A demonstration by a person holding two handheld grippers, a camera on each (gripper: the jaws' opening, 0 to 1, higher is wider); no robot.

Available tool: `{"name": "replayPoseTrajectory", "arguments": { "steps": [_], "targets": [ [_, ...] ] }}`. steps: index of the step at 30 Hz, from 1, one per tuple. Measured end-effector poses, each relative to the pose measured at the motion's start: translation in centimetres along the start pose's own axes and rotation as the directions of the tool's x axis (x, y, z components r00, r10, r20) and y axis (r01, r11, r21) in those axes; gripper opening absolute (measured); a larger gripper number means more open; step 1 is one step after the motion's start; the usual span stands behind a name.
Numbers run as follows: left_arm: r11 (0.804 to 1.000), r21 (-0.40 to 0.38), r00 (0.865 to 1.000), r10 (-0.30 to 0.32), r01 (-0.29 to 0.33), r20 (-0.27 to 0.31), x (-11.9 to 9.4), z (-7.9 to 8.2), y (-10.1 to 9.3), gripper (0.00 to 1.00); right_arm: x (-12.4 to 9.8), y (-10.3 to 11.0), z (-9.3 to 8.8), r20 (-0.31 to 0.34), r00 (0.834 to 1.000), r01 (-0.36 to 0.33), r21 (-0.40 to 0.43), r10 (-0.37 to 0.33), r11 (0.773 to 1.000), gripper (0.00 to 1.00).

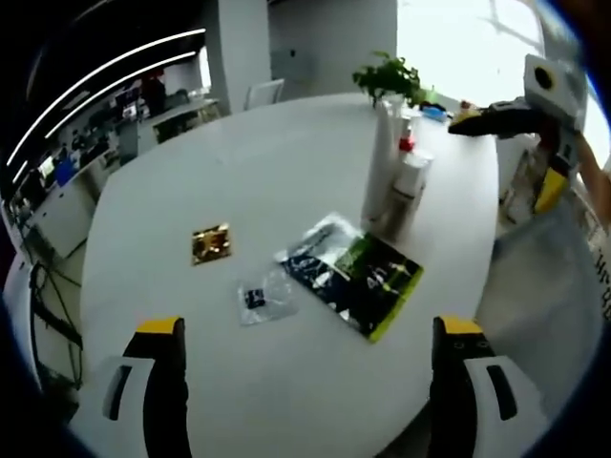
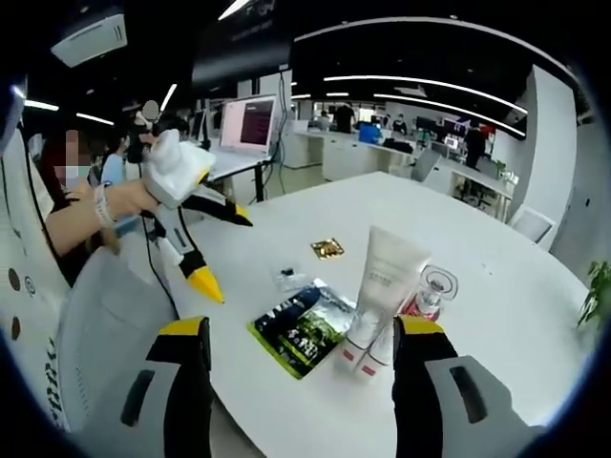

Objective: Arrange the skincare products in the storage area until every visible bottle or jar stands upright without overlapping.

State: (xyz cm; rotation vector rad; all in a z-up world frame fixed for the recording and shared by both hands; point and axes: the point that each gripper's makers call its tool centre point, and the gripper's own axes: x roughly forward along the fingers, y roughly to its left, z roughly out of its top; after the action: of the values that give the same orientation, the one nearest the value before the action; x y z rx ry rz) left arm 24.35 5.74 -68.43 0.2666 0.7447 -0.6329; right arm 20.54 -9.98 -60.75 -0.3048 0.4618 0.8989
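Right gripper view: fingers of right gripper (image 2: 301,377) gaped wide, empty, white tube (image 2: 382,286) at 12 o'clock beside pump bottle (image 2: 430,291); a clumsy closure could topple both. Left gripper (image 1: 307,382) likewise open, empty.

White tube (image 2: 387,277) hides most of the clear bottle (image 2: 431,291) behind it. Print on the dark packet (image 1: 355,272) too blurred to read. Tube label text too small.
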Motion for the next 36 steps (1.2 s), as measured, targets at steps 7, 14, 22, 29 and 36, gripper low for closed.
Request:
{"name": "replayPoseTrajectory", "arguments": {
  "steps": [7,14,22,29,36],
  "targets": [
    [0.999,-0.026,1.0,0.024,-0.024,0.001,1.4,-0.1,1.2,0.94,1.2,1.5,-0.5,-0.01,0.997,-0.076,0.024,0.076,0.997,0.65],
    [1.0,-0.011,1.0,0.013,-0.014,-0.026,2.7,-0.4,1.4,0.82,2.0,2.3,-0.7,0.002,0.993,-0.119,0.032,0.119,0.992,0.58],
    [1.0,-0.02,0.998,0.014,-0.016,-0.061,4.9,-0.7,1.9,0.77,2.5,2.8,-1.1,0.005,0.991,-0.137,0.061,0.137,0.989,0.53],
    [0.996,-0.076,0.996,0.036,-0.042,-0.082,7.2,-1.1,3.0,0.7,2.6,2.3,-1.6,0.001,0.992,-0.125,0.102,0.126,0.987,0.53],
    [0.995,-0.081,0.993,0.056,-0.065,-0.105,7.9,-1.3,3.7,0.64,2.5,2.0,-2.0,0.0,0.992,-0.122,0.113,0.123,0.986,0.52]
  ]
}}
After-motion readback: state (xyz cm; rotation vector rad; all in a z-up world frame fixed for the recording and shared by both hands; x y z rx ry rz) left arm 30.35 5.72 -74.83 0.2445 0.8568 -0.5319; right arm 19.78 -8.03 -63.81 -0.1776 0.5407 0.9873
